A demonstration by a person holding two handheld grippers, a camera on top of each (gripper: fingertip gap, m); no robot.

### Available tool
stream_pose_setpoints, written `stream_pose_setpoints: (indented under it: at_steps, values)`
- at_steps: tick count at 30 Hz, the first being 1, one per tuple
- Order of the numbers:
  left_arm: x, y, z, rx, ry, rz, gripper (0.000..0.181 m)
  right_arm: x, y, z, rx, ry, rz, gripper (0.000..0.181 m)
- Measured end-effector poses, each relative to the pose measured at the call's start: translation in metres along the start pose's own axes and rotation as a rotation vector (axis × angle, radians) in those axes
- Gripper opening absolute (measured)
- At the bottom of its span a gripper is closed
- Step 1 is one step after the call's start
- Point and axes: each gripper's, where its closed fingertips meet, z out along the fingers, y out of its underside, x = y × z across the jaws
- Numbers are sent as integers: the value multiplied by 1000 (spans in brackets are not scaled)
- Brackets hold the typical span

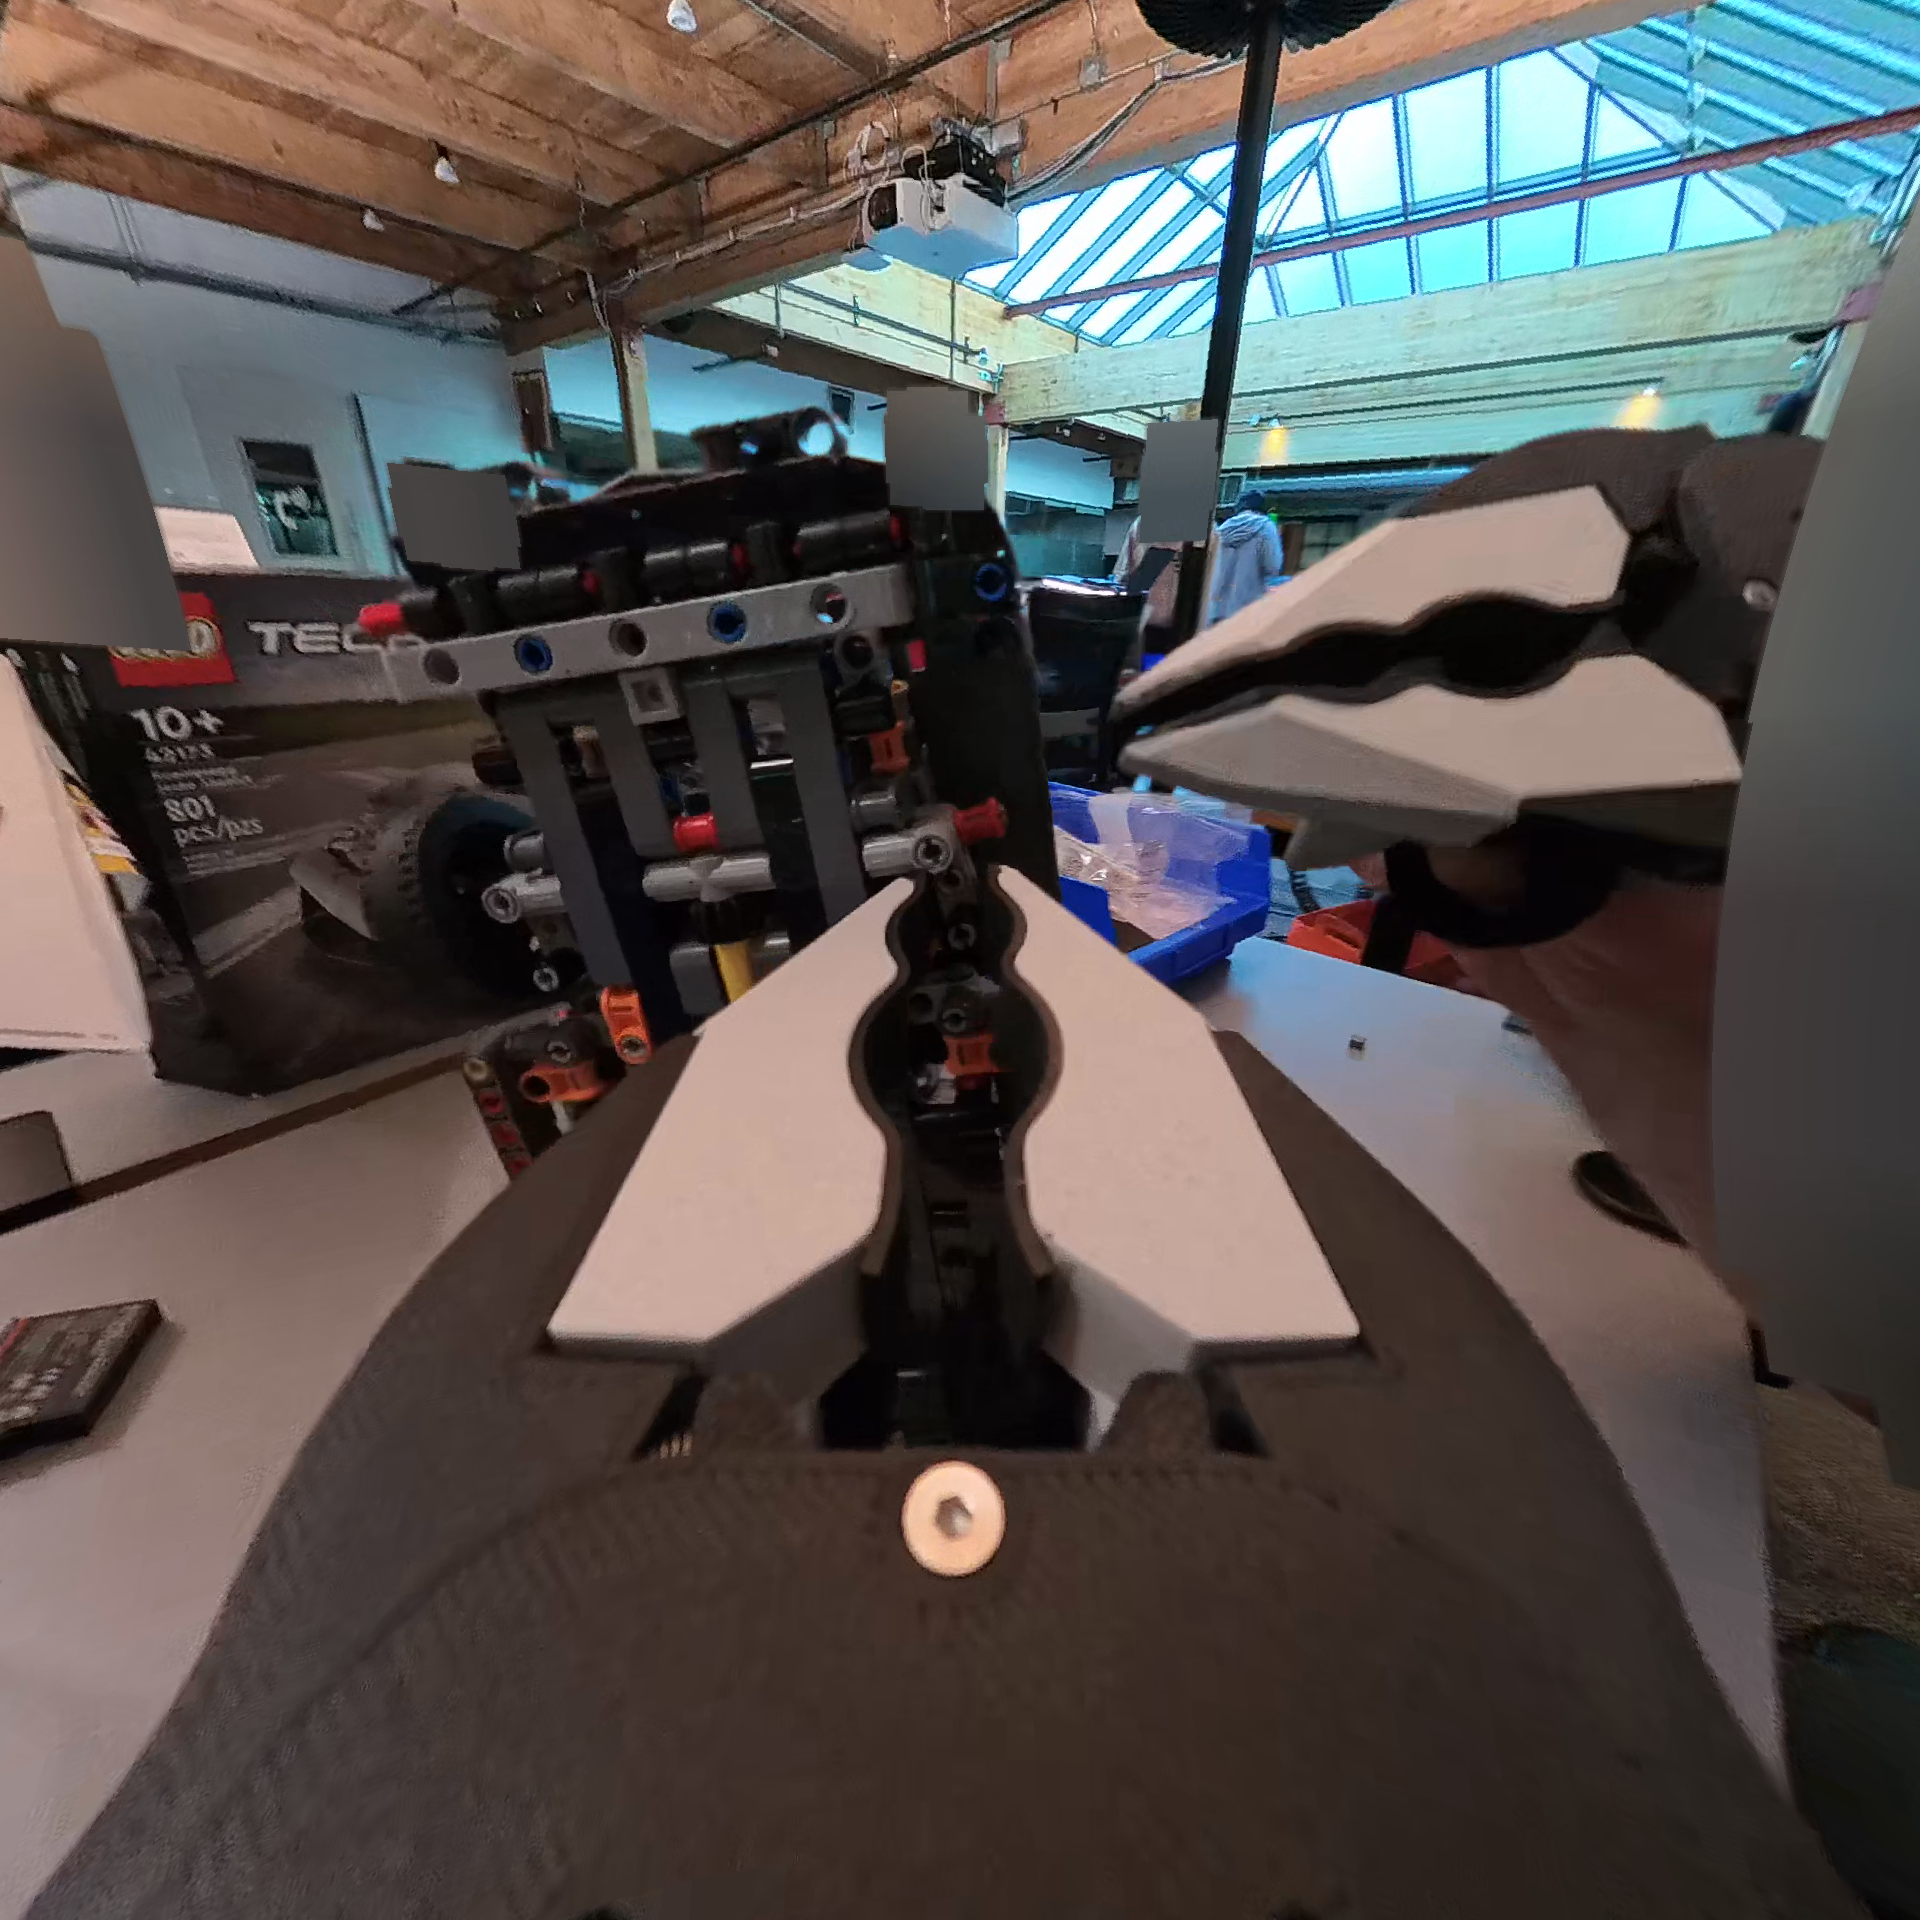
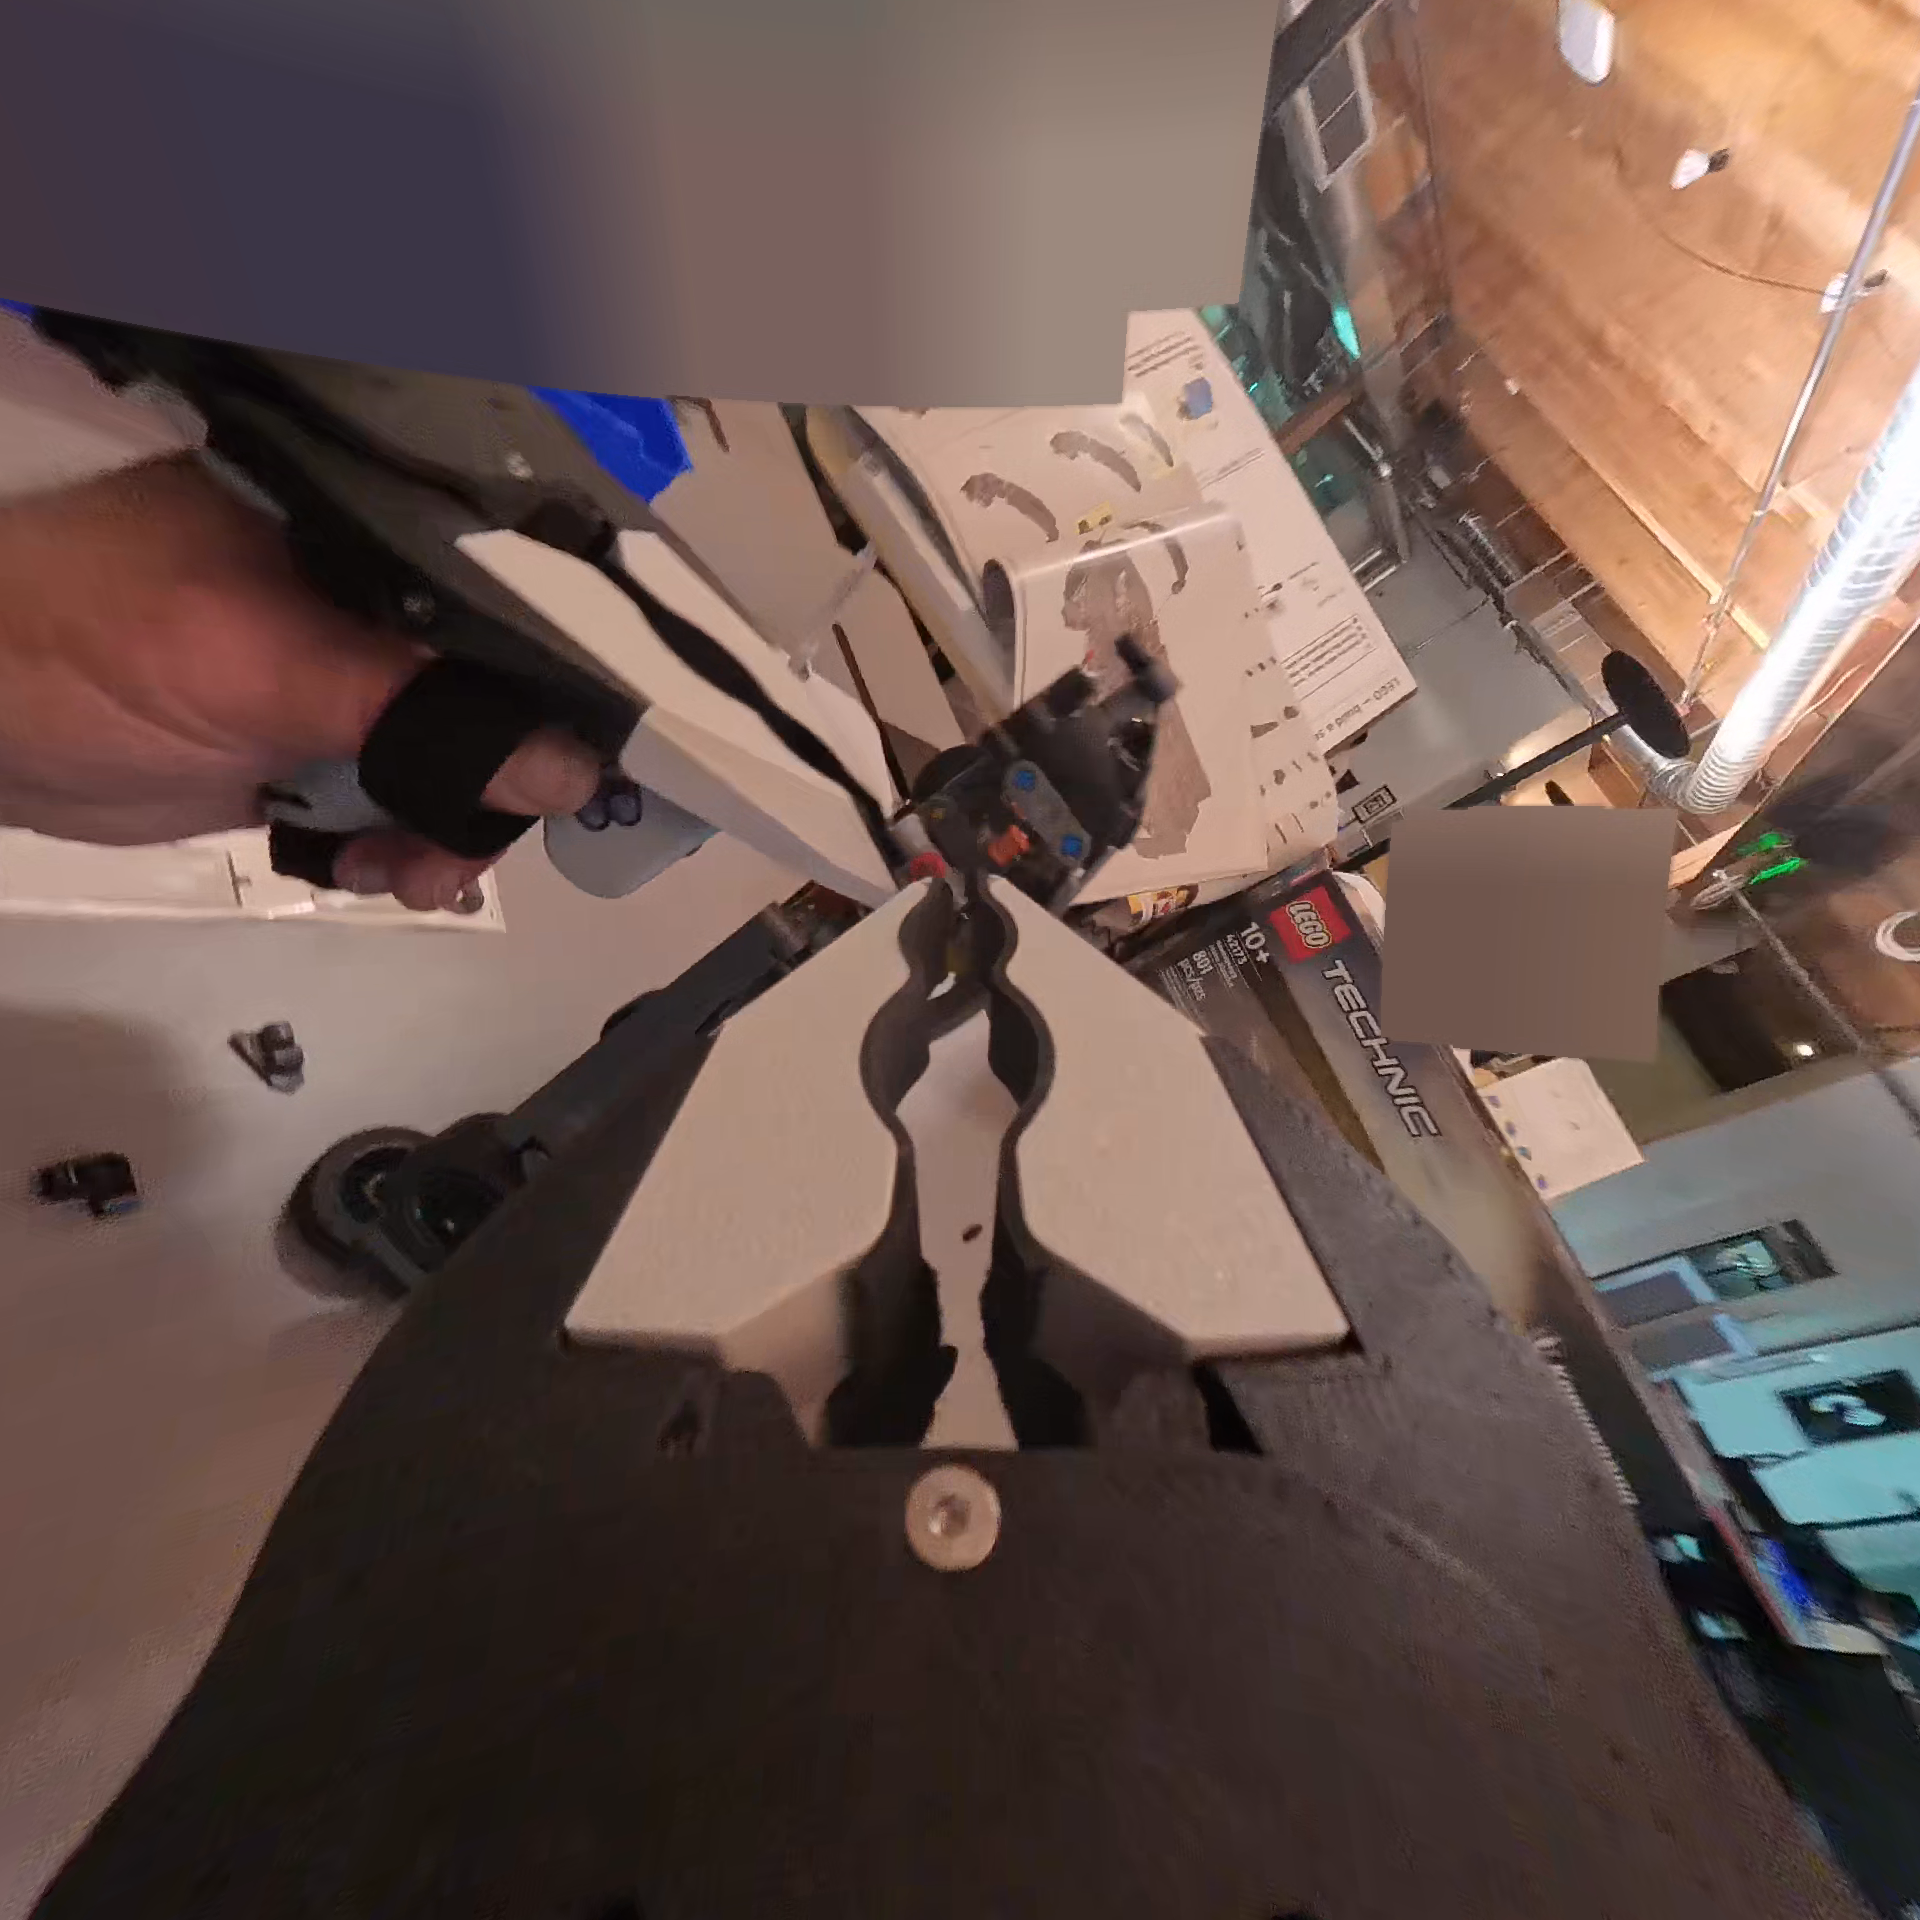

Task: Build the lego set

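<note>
Half-built lego car [image 1: 717, 727], upright above the bench [image 1: 260, 1226], clamped in the narrow left gripper [image 1: 956, 883]; right gripper [image 2: 961, 899] nearly closed, contents uncertain; careless push risks popping pins.

Timber ceiling [image 1: 312, 94]; bright skylight [image 1: 1507, 187]

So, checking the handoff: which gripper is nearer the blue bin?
Right. The right gripper hangs just above the blue bin; the left gripper is beside it, clamping the lego model.

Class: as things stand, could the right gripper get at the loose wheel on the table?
Probably yes: the right gripper appears shut on nothing, and the loose wheel lies uncovered on the table.
</note>
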Motion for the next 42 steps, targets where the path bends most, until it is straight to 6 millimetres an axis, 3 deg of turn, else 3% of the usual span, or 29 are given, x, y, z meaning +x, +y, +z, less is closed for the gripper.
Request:
stream_pose_setpoints:
  at_steps: [9, 15, 23, 34, 42]
  values:
    - [9, 1, 2, -60, 36, -112, 5, -10, 9, 14, -113, -26, -175, 6]
    - [11, 1, 1, -64, 56, -111, 5, -10, 12, 11, -123, -56, -183, 12]
    - [17, 3, 3, -70, 84, -84, 5, -12, 12, 9, -134, -57, -238, 4]
    - [21, 1, -3, -12, 38, 22, 25, -13, 9, 4, -131, -187, -107, 4]
    - [18, -1, -4, 38, -27, 39, 27, -14, 8, 5, -153, -254, -97, 4]
